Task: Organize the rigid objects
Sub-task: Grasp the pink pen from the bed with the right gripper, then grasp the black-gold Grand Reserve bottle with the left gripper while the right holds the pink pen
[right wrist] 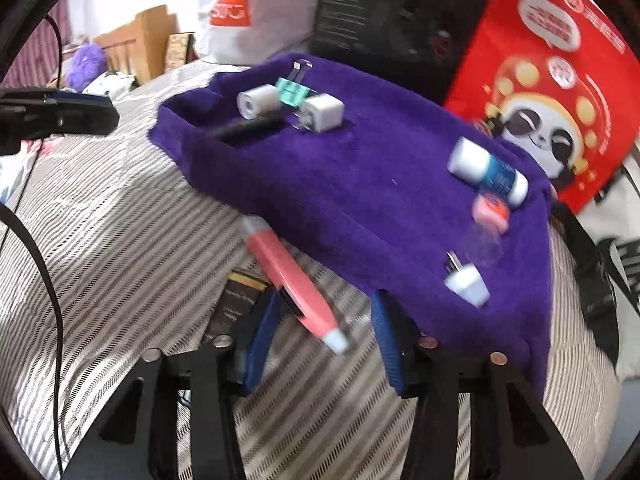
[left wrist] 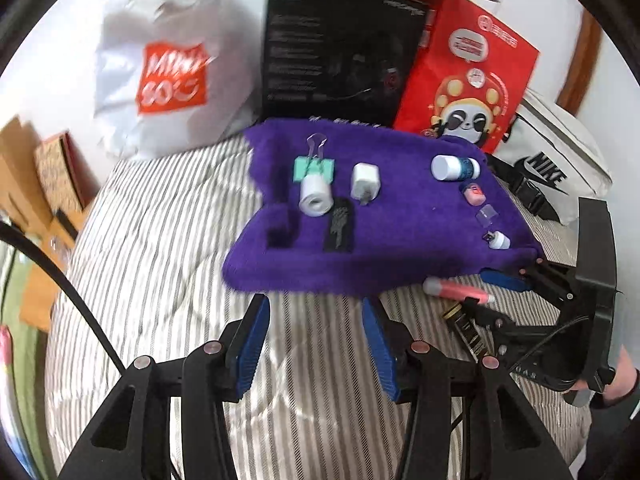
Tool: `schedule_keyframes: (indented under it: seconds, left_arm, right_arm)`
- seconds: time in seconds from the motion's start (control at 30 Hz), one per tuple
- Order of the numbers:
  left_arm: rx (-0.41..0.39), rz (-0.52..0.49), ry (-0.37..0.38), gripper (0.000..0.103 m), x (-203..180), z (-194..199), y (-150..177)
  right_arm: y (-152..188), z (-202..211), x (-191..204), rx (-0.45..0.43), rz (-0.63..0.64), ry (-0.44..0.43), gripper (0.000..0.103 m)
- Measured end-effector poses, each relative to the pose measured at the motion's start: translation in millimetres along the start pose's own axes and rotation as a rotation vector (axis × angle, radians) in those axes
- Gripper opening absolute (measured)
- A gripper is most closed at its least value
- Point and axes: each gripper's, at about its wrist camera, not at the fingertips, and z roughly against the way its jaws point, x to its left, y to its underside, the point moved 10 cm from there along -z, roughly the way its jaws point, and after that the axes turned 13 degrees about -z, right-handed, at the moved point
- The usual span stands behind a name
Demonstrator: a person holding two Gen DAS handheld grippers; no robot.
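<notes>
Pink pen (right wrist: 294, 280) lies on the striped bed (right wrist: 120, 220) by the purple tray's (right wrist: 360, 200) near edge, btwn right tool (right wrist: 324, 300) fingers, jaws wide open, nothing gripped. Left tool (left wrist: 316, 308) also open w/ nothing held.

bedroom (striped quilt (left wrist: 160, 240), shopping bags (left wrist: 168, 60))

Open bed at front-left, clutter on back & right

Striped bed (left wrist: 160, 248) is bare left of the purple cloth (left wrist: 392, 216) & in front of the left tool (left wrist: 316, 344). Back is walled off by white bag (left wrist: 168, 64), black box (left wrist: 340, 48) & red bag (left wrist: 468, 68). Right tool (right wrist: 324, 340) stands spread around the pink pen (right wrist: 292, 276), w/ a black-gold box (right wrist: 236, 300) just left & the cloth edge touching on the right. Cloth middle is free betw. the item clusters.
</notes>
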Motion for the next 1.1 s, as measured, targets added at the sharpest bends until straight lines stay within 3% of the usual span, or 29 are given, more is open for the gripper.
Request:
schedule_keyframes:
  seconds: [0.03,0.13,0.23,0.4,0.53,0.7,0.83,1.1]
  left_arm:
    - [0.005,0.013,0.006,0.046,3.3,-1.0,4.6]
    - [0.018,0.034,0.012,0.046,6.6,-2.8,13.4]
    - [0.017,0.038,0.026,0.046,5.4,-2.2,20.0]
    - [0.019,0.043,0.049,0.046,1.2,-4.1,25.9]
    - [0.022,0.055,0.082,0.046,-3.2,-5.6,29.1]
    - [0.037,0.052,0.081,0.046,-3.4,-4.8,36.2]
    - [0.036,0.040,0.083,0.046,-6.8,-0.8,39.6]
    - [0.056,-0.009,0.123,0.046,-37.4,-6.5,38.8]
  right_arm:
    - [-0.5,-0.4,3.4,0.000,0.002,-0.029,0.027]
    - [1.0,-0.3,3.4,0.018,-0.035,-0.053,0.025]
    - [11.1,8.8,0.1,0.061,-0.128,-0.107,0.019]
    - [35.6,27.4,-6.4,0.127,-0.286,-0.183,0.018]
    - [46.5,30.4,-3.6,0.126,-0.278,-0.150,0.019]
    - [39.0,24.4,4.2,0.097,-0.217,-0.090,0.021]
    - [33.2,20.3,7.5,0.074,-0.154,-0.036,0.018]
    - [47.4,41.3,-16.8,0.064,-0.268,-0.010,0.018]
